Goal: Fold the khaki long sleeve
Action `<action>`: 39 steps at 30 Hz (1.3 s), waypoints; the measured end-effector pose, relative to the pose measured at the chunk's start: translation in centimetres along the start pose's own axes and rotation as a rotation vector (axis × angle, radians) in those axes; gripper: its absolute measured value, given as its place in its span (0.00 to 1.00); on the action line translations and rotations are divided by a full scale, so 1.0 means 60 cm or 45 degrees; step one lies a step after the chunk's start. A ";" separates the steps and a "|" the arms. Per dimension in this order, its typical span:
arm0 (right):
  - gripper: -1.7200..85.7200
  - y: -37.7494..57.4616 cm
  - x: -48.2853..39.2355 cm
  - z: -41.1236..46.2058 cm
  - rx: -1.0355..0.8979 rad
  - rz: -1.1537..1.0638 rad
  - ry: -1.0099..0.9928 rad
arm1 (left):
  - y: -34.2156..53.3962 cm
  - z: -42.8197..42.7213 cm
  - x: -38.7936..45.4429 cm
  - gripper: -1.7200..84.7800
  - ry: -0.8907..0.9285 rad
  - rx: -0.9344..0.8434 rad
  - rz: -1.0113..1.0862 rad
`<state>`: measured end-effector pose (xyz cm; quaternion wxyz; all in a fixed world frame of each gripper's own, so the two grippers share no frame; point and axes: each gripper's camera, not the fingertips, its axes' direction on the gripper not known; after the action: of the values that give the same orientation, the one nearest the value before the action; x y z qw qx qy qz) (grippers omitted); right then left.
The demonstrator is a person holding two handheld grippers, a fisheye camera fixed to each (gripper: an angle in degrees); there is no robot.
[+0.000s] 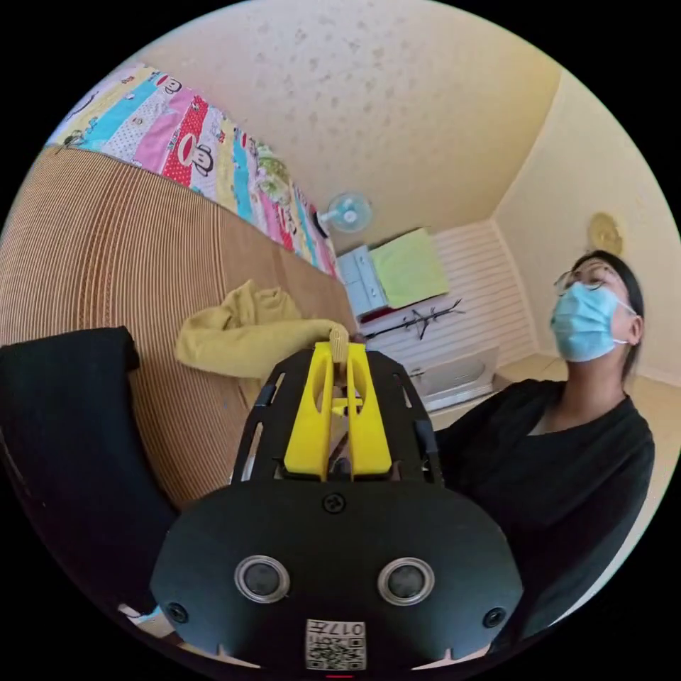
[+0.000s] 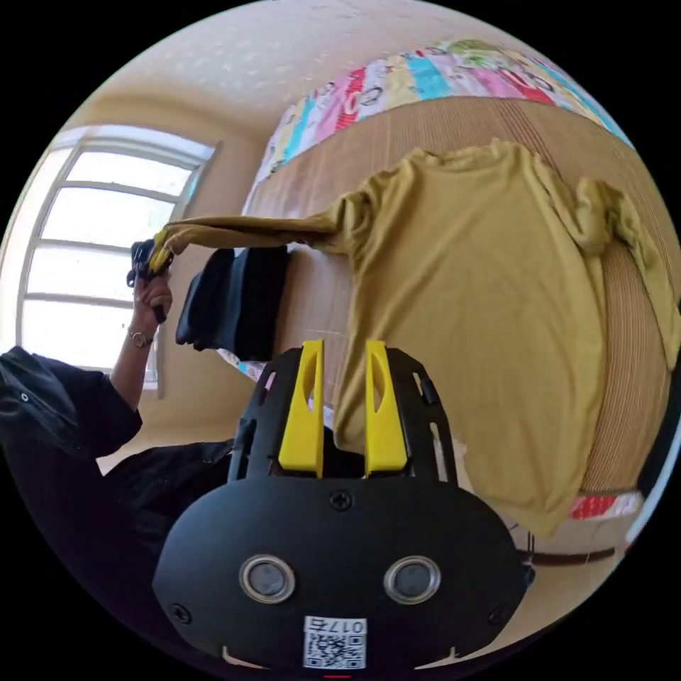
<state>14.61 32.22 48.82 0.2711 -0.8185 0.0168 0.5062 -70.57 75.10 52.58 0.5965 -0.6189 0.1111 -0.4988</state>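
Note:
The khaki long sleeve shirt (image 2: 482, 284) lies spread on a woven mat (image 2: 631, 397) over the bed, its hem hanging past the edge. One sleeve (image 2: 241, 230) is stretched out taut to my left gripper (image 2: 157, 255), held in a person's hand and shut on the cuff. In the left gripper view the yellow jaws of my left gripper (image 1: 340, 347) pinch that cuff (image 1: 339, 339), with the bunched shirt (image 1: 241, 333) beyond. My right gripper (image 2: 342, 347) stands open near the shirt's lower side, nothing between its jaws. The far sleeve (image 2: 617, 220) lies crumpled.
A black folded garment (image 2: 234, 298) rests on the mat (image 1: 106, 255) beside the shirt, and it is large at the left as the black cloth (image 1: 64, 440). A colourful patterned sheet (image 1: 191, 142) borders the mat. The person in black (image 1: 560, 454) stands close by; a window (image 2: 92, 241) is behind.

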 end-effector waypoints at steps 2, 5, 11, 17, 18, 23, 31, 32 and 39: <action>0.16 -0.043 -0.067 0.020 0.026 -0.209 -0.093 | 0.004 -0.030 0.027 0.06 -0.034 0.049 -0.047; 0.18 -0.101 -0.171 0.042 0.103 -0.530 -0.149 | 0.001 -0.025 0.036 0.06 -0.003 0.011 -0.143; 0.10 -0.181 -0.203 -0.029 0.289 -0.678 -0.420 | -0.021 -0.021 0.073 0.08 0.215 0.127 -0.080; 0.08 -0.171 0.091 -0.258 0.437 -0.571 -0.730 | -0.043 -0.008 0.075 0.10 -0.050 0.283 -0.073; 0.08 -0.152 0.178 -0.291 0.489 -0.474 -0.616 | -0.046 0.006 0.063 0.10 -0.099 0.267 -0.102; 0.07 -0.075 0.559 -0.255 0.227 0.276 0.117 | -0.067 0.171 -0.091 0.11 -0.637 0.229 -0.286; 0.05 0.008 0.713 -0.246 0.513 0.581 -0.153 | -0.116 0.389 -0.328 0.16 -0.777 0.067 -0.525; 0.05 0.011 0.716 -0.244 0.537 0.610 -0.160 | -0.124 0.417 -0.350 0.16 -0.777 0.029 -0.547; 0.05 -0.014 0.636 -0.285 0.617 0.410 -0.057 | -0.145 0.417 -0.349 0.07 -0.917 0.160 -0.516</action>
<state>47.48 34.49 23.03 0.3751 -0.7054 0.2610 0.5418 -65.76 108.41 55.05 0.5235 -0.7256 -0.2593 -0.3636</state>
